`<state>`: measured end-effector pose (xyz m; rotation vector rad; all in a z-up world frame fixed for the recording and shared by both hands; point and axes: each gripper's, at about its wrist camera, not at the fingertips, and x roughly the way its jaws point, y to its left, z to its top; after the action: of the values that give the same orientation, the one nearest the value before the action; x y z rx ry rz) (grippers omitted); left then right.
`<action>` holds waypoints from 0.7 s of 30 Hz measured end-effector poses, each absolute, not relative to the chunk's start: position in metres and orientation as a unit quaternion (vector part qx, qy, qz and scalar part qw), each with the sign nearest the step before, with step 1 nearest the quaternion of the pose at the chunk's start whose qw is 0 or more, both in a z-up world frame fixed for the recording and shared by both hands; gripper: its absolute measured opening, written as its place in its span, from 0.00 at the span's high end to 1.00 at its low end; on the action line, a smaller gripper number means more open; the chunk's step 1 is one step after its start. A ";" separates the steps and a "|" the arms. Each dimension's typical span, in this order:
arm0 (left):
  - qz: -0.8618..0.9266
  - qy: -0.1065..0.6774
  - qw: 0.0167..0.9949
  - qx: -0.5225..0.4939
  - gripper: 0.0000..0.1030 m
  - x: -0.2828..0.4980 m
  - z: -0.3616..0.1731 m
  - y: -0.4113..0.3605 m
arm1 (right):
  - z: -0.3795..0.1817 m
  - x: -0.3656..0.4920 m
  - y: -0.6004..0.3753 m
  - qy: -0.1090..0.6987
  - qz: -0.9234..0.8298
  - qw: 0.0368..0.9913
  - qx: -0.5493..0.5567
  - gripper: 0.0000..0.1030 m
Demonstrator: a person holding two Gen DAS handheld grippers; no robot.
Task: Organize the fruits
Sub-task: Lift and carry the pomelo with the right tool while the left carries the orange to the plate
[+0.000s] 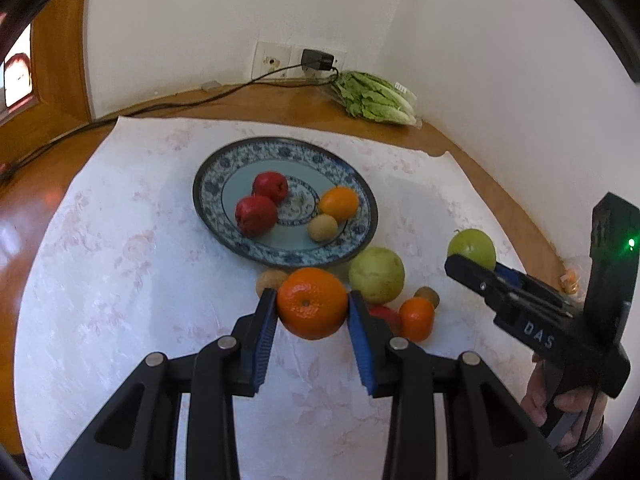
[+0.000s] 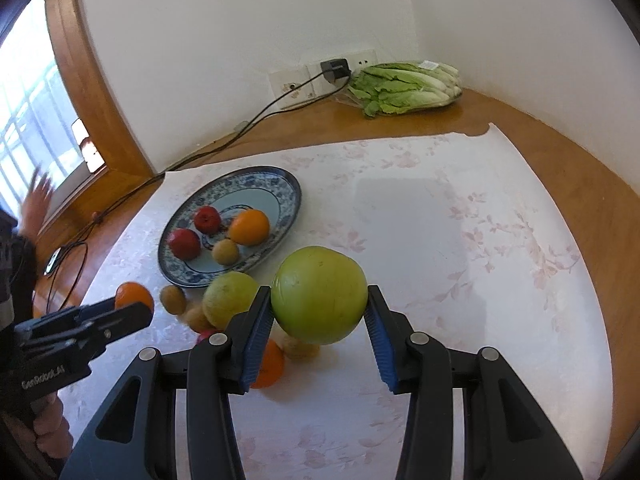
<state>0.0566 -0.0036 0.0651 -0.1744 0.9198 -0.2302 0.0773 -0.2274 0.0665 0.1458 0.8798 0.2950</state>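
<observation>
Mandarin point(image 1: 312, 303) in left tongs point(image 1: 313, 304), plate point(image 1: 224, 168) beyond

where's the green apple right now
The green apple is clamped in the right gripper, centre of the right wrist view, above the tablecloth, right of the blue patterned plate.

left gripper point(image 1: 312, 304): clamped, angled down | right gripper point(image 2: 319, 307): clamped, angled down | 2 raised
</observation>
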 end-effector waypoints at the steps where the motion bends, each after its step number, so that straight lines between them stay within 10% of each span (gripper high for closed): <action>1: -0.111 0.441 0.887 -0.084 0.64 0.057 0.066 -0.004 | 0.068 0.077 -0.226 0.423 0.144 0.892 0.071 0.55; 21: -0.102 0.433 0.892 -0.079 0.64 0.095 0.076 -0.005 | 0.083 0.101 -0.191 0.417 0.188 0.888 0.042 0.55</action>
<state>0.0955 -0.0045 0.0762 -0.1645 0.8977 -0.2120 0.1006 -0.1910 0.0825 0.0863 0.8661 0.3909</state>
